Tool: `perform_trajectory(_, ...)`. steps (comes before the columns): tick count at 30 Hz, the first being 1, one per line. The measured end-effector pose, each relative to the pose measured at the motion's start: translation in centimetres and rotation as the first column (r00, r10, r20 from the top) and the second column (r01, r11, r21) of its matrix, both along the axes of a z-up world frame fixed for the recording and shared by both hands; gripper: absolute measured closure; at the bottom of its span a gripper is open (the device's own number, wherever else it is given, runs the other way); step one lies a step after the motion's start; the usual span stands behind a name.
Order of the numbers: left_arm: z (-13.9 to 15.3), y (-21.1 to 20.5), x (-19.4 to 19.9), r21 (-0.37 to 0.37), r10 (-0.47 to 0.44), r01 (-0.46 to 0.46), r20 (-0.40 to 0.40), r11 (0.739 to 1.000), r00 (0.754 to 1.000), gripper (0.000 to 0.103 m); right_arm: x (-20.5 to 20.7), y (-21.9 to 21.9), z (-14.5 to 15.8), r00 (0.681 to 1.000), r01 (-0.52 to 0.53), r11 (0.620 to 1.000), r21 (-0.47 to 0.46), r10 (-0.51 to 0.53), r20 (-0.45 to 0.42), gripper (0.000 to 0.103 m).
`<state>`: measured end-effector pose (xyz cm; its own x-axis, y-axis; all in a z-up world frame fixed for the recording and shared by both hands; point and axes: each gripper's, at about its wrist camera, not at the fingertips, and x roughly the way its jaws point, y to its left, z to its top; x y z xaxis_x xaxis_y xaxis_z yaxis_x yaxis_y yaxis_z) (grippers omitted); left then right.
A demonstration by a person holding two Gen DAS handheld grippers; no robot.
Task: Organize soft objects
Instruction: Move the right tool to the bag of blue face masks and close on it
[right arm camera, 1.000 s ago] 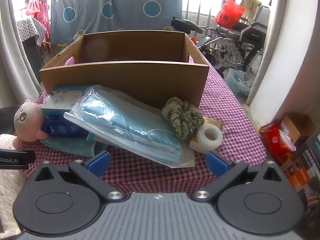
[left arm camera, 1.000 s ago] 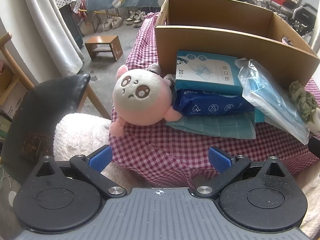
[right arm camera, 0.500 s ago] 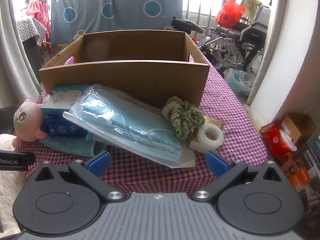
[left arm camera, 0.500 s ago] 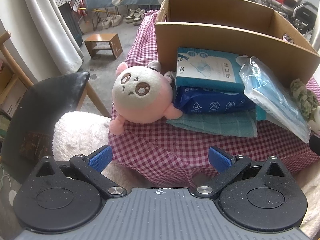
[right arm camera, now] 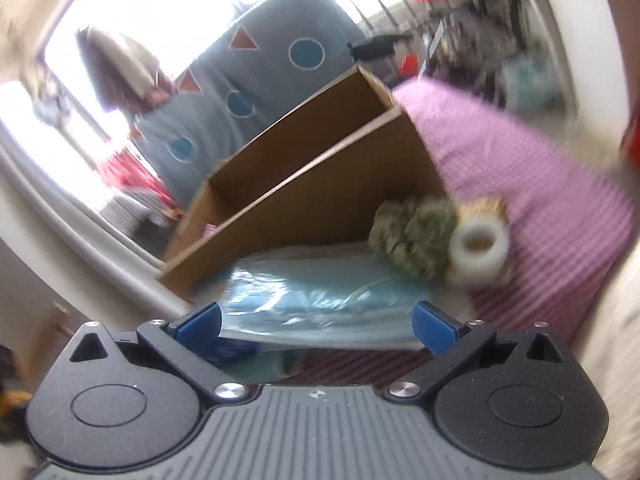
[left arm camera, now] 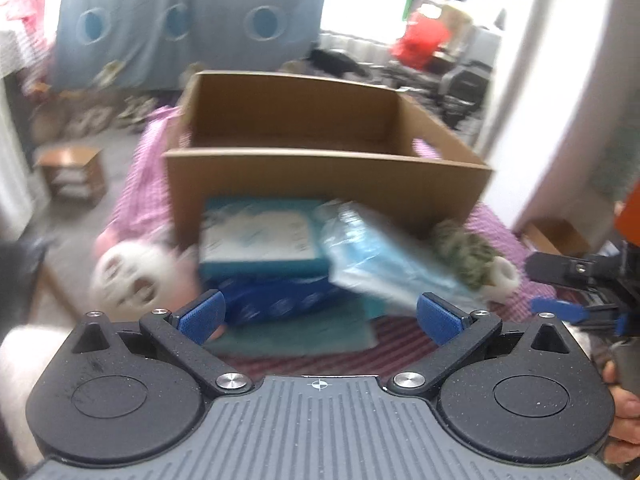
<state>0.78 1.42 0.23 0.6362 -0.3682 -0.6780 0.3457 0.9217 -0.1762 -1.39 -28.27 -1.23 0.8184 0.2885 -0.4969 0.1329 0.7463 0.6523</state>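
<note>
Mask packet point(right arm camera: 320, 300) between spread right fingers point(right arm camera: 434, 326) — ungripped

One cardboard box point(left arm camera: 320, 184) — one plush toy point(left arm camera: 132, 276), one scrunchie point(left arm camera: 466, 256), one tape roll point(left arm camera: 502, 278).

Checked tablecloth point(left arm camera: 496, 224) under cardboard box point(left arm camera: 320, 188), teal cloth point(left arm camera: 296, 336), tape roll point(right arm camera: 478, 248).

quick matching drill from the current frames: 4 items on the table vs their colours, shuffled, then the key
Items:
1. scrunchie
2. tape roll
3. box
4. mask pack

Colours:
A. light blue
B. brown
C. white
D. green

Pairs: 1-D, 2-C, 3-B, 4-A
</note>
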Motion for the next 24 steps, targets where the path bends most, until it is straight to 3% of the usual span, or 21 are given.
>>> perform_trajectory(2, 0.3, -0.9, 0.0, -0.016, -0.065, 0.065, 0.039, 0.998, 0.997, 0.002, 0.0, -1.1, -1.3, 1.000, 0.001, 0.994, 0.113, 0.000, -0.014, 0.005)
perform_trajectory(6, 0.4, -3.0, 1.1, -0.027, -0.152, 0.153, 0.041, 0.988, 0.988, 0.010, 0.2, -3.0, -4.4, 0.998, 0.030, 0.956, 0.293, -0.013, -0.062, 0.022)
perform_trajectory(11, 0.0, -4.3, 2.7, -0.071, -0.191, 0.191, 0.003, 0.979, 0.982, 0.026, 0.2, -4.9, -6.0, 0.991, 0.122, 0.939, 0.321, -0.095, -0.097, 0.028)
perform_trajectory(15, -0.1, -5.1, 4.0, -0.066, -0.205, 0.202, -0.036, 0.977, 0.978, 0.029, 0.4, -6.0, -7.6, 0.988, 0.136, 0.899, 0.416, -0.094, -0.119, 0.032)
perform_trajectory(19, -0.5, -5.1, 5.1, -0.083, -0.193, 0.185, -0.106, 0.979, 0.975, 0.032, 0.5, -6.6, -9.9, 0.987, 0.136, 0.825, 0.548, -0.067, -0.143, 0.035)
perform_trajectory(24, -0.7, -5.0, 6.3, -0.105, -0.168, 0.153, -0.156, 0.983, 0.973, 0.034, 0.9, -7.1, -11.5, 0.987, 0.146, 0.791, 0.594, -0.076, -0.142, 0.042)
